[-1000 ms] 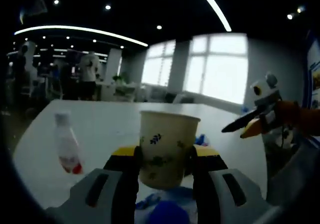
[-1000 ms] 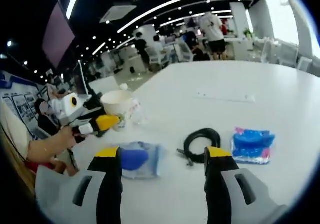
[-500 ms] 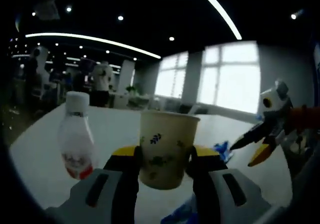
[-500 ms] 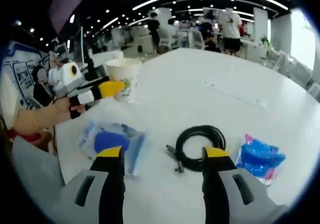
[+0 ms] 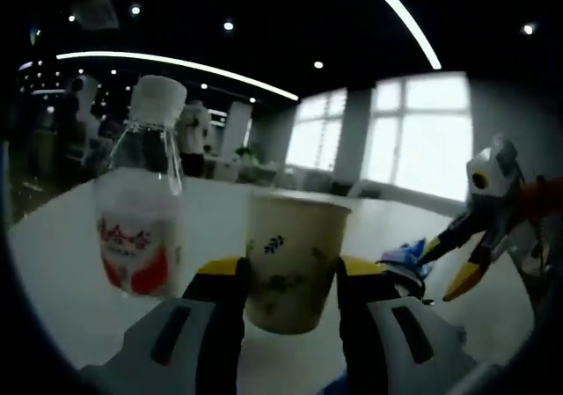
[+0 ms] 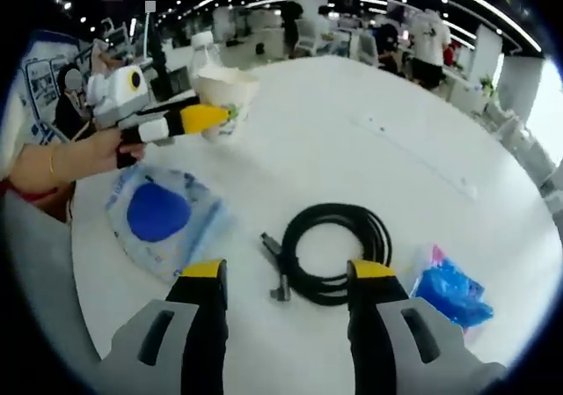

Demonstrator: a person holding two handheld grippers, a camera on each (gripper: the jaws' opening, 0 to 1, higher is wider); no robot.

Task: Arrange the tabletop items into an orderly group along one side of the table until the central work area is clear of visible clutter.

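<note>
My left gripper (image 5: pixel 286 276) is shut on a paper cup (image 5: pixel 293 259) with a leaf print, held just above the white table (image 5: pixel 62 263). A clear plastic bottle (image 5: pixel 141 210) with a red label and white cap stands close by, left of the cup. In the right gripper view the cup (image 6: pixel 226 98) sits in the left gripper (image 6: pixel 167 120) at the far left, the bottle (image 6: pixel 203 50) behind it. My right gripper (image 6: pixel 281 281) is open above a coiled black cable (image 6: pixel 334 252). A clear bag with a blue disc (image 6: pixel 163 217) lies left of the cable, a blue packet (image 6: pixel 453 287) to its right.
The right gripper (image 5: pixel 479 228) enters the left gripper view from the right, near a blue packet (image 5: pixel 405 256). A person's hand (image 6: pixel 62 162) holds the left gripper. The table (image 6: pixel 369 131) stretches bare behind the cable. People and desks stand far behind.
The left gripper has carried the cup close to the bottle, which now looms large on its left. The right gripper has moved in over the cable, which now lies between its jaws.
</note>
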